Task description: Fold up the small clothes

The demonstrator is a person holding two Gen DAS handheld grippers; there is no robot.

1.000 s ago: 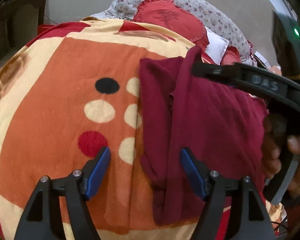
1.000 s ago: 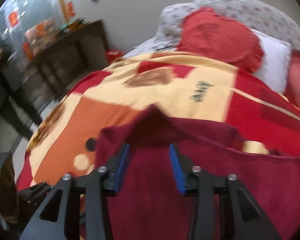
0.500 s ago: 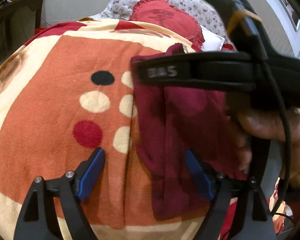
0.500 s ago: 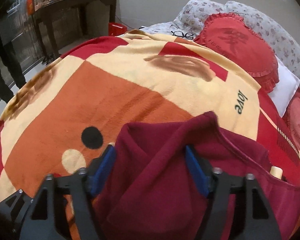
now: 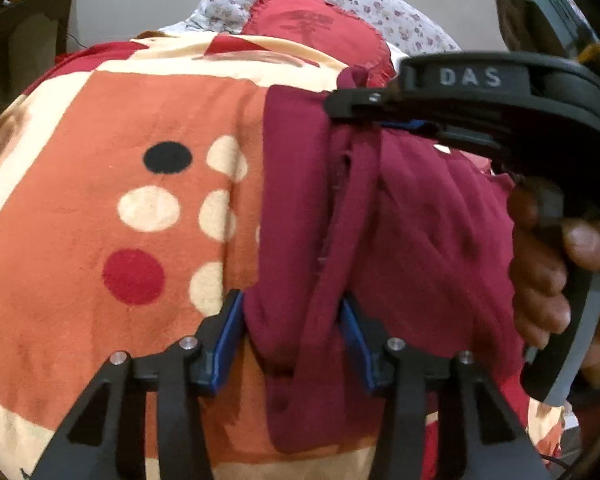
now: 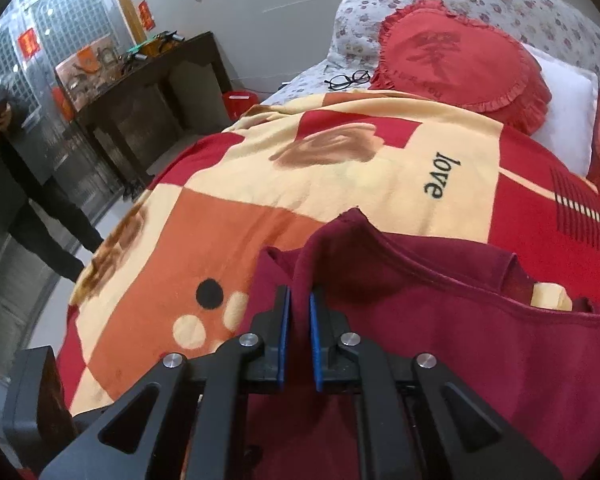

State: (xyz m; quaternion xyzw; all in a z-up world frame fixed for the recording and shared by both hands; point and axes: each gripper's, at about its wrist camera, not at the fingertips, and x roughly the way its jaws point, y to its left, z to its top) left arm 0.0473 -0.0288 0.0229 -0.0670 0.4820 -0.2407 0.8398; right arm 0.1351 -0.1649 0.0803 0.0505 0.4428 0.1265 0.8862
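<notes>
A dark maroon garment [image 5: 420, 240] lies on a patterned orange, cream and red blanket [image 5: 100, 200]. My left gripper [image 5: 292, 340] has its blue pads closed in on a bunched fold at the garment's near left edge. My right gripper [image 6: 299, 320] is shut on a raised fold at the garment's [image 6: 440, 340] far left corner and lifts it off the blanket [image 6: 300, 184]. In the left wrist view the right gripper [image 5: 380, 112] comes in from the right with the hand that holds it.
Red heart-shaped cushions [image 6: 456, 68] and floral pillows [image 6: 500, 0] lie at the head of the bed, with eyeglasses [image 6: 348, 79] beside them. A dark wooden table [image 6: 140, 92] stands left of the bed. A person in dark clothes [image 6: 16, 184] stands at the far left.
Both grippers were open around the garment's edge; both have closed on folds of it. The right gripper has pulled back to the right in the left wrist view.
</notes>
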